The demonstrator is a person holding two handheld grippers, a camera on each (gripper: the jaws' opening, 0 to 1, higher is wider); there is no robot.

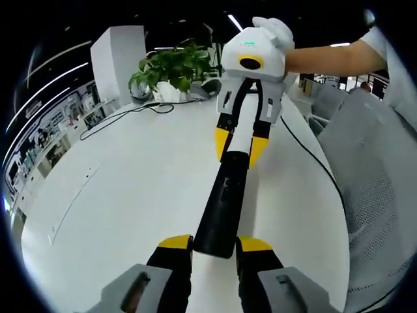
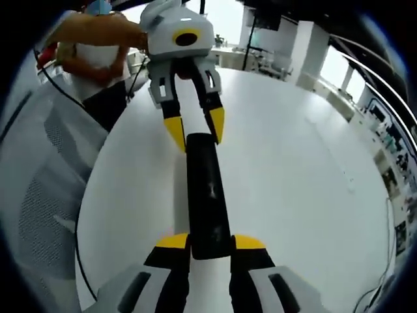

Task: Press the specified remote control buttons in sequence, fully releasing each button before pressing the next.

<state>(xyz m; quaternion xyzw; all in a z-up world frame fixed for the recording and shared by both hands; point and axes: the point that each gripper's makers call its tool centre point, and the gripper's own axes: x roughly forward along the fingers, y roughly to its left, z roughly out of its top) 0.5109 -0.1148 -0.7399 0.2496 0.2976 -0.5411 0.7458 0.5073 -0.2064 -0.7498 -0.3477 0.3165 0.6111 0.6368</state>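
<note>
A white table [image 1: 130, 195] carries a potted plant [image 1: 171, 70] and a black cable [image 1: 124, 114] at its far end, with a grey mesh chair [image 1: 374, 169] alongside. Above the table, a black remote [image 1: 221, 205] spans between the grippers: the left gripper [image 1: 215, 244] clamps one end, the right gripper [image 2: 210, 243] the other.

One remote [image 1: 221, 207], two claws [image 1: 214, 244] [image 2: 210, 242]

Each camera rides low and close behind its own hand-held gripper, the two facing one another along the black remote control [image 1: 221, 205] held between them, so both views share it and the white counter [image 1: 124, 195].
</note>
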